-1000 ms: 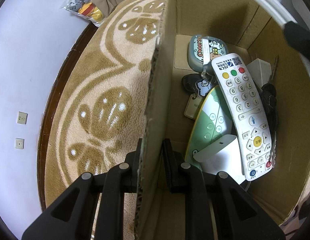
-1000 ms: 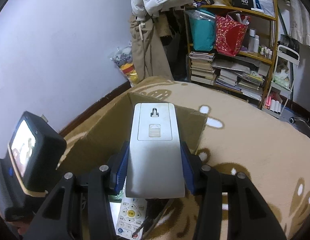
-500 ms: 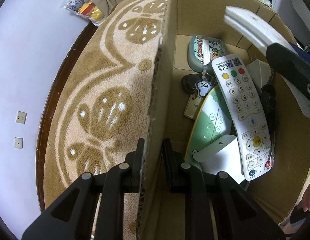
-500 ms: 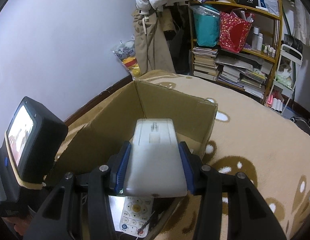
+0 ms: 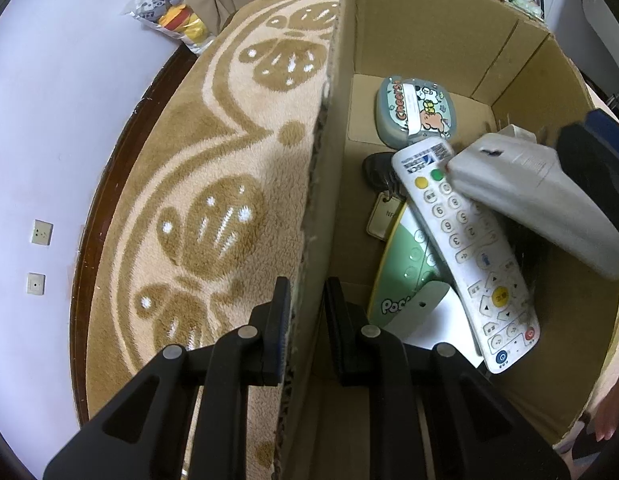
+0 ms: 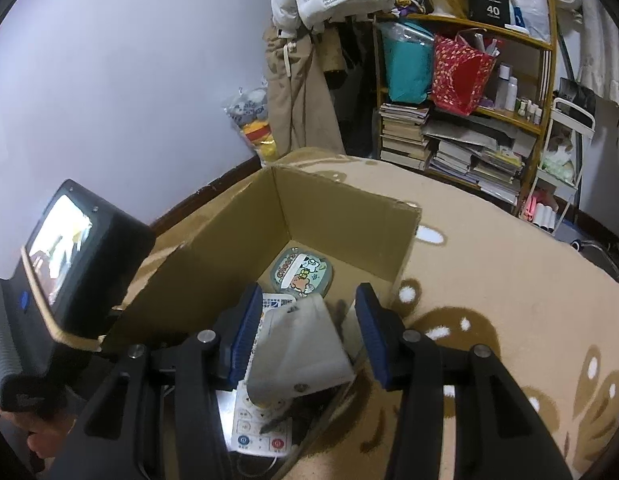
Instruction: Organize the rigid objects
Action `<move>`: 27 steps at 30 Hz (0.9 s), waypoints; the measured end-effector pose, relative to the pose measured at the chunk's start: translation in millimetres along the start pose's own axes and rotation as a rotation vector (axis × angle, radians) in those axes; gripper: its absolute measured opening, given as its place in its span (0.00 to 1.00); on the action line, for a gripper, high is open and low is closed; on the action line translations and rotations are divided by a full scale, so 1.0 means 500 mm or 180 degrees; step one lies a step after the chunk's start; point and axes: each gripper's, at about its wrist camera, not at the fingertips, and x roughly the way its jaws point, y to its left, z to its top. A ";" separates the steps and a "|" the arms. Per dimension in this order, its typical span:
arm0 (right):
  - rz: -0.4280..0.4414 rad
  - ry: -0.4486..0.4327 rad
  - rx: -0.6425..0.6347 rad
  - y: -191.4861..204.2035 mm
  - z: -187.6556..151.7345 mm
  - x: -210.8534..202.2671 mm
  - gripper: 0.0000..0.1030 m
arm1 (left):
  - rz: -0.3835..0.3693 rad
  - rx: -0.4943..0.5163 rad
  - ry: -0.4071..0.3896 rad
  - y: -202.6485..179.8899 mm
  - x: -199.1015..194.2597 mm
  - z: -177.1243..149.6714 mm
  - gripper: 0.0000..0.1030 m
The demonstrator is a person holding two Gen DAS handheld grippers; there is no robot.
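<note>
Cardboard box (image 5: 409,32) sits on the plush patterned rug (image 5: 229,208), and my left tongs (image 5: 305,312) are clamped tight on its near wall, steadying it. The grey plastic unit (image 6: 305,352) lies tilted inside, resting across the white remote (image 5: 465,248); my right tongs (image 6: 309,336) stand wide apart either side of it, pads clear of its flanks. It looks light, stiff and smooth-shelled, likely slippery, so I'd grip its long flat sides. At twelve o'clock in the box lies a rounded cartoon case (image 5: 417,112). The corrugated wall looks thin and bendy; I'd hold it gently.
</note>
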 end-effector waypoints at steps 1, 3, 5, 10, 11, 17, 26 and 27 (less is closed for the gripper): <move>-0.0011 -0.0005 0.0026 -0.003 -0.001 -0.005 0.50 | 0.0007 0.0002 -0.0007 0.000 -0.002 0.000 0.17; -0.0041 -0.0018 0.0076 -0.011 -0.003 -0.016 0.50 | 0.0018 0.0002 -0.0031 -0.001 -0.007 0.000 0.17; -0.0075 -0.0016 0.0138 -0.023 -0.007 -0.026 0.51 | 0.0007 -0.0019 -0.0048 0.000 -0.012 -0.001 0.17; -0.0147 -0.0018 0.0295 -0.052 -0.025 -0.059 0.61 | -0.0028 -0.0066 -0.0116 0.004 -0.029 -0.006 0.17; -0.0157 -0.0020 0.0306 -0.055 -0.029 -0.066 0.62 | -0.0032 -0.0056 -0.0150 0.003 -0.037 -0.008 0.18; -0.0254 0.0009 0.0416 -0.074 -0.054 -0.102 0.73 | -0.0070 -0.0002 -0.0267 -0.009 -0.068 -0.026 0.25; -0.0425 -0.0004 0.0579 -0.092 -0.083 -0.156 0.98 | -0.0023 0.0085 -0.0690 -0.020 -0.143 -0.061 0.76; -0.0435 -0.0022 0.0587 -0.093 -0.087 -0.162 1.00 | -0.0045 0.0083 -0.0747 -0.021 -0.155 -0.065 0.81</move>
